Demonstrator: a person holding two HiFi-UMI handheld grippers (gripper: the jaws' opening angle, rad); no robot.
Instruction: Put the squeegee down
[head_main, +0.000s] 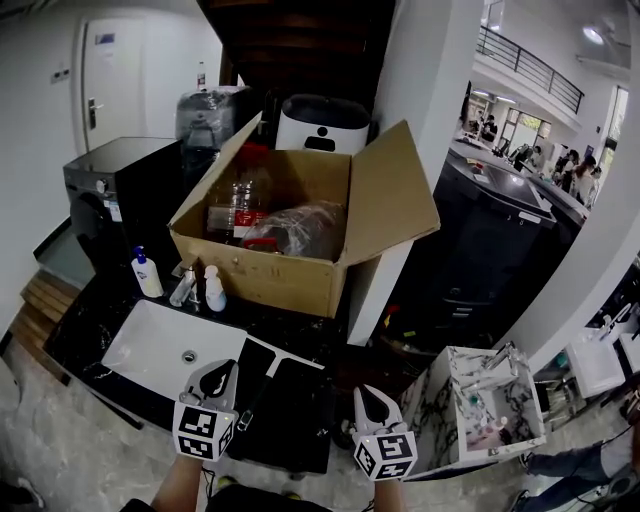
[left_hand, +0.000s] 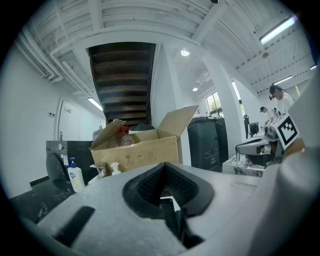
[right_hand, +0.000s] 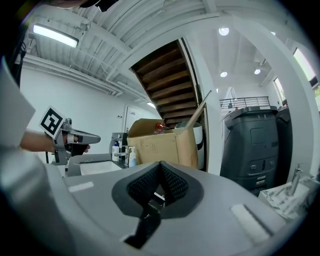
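The squeegee (head_main: 282, 356) lies flat on the black countertop (head_main: 300, 420), its white blade across the top and its dark handle running down toward me. My left gripper (head_main: 224, 370) hovers just left of the handle with its jaws shut and nothing between them. In the left gripper view the left gripper (left_hand: 164, 169) has its pads together, and a dark piece of the squeegee (left_hand: 176, 216) shows below them. My right gripper (head_main: 368, 396) hangs to the right of the squeegee, apart from it. In the right gripper view the right gripper (right_hand: 160, 168) also looks shut and empty.
A white sink (head_main: 130, 352) is set into the counter at left, with a soap bottle (head_main: 147, 272) and a spray bottle (head_main: 213, 290) behind it. An open cardboard box (head_main: 290, 270) of bottles stands at the back. A dark bin (head_main: 490, 250) and a marbled crate (head_main: 450, 420) are at right.
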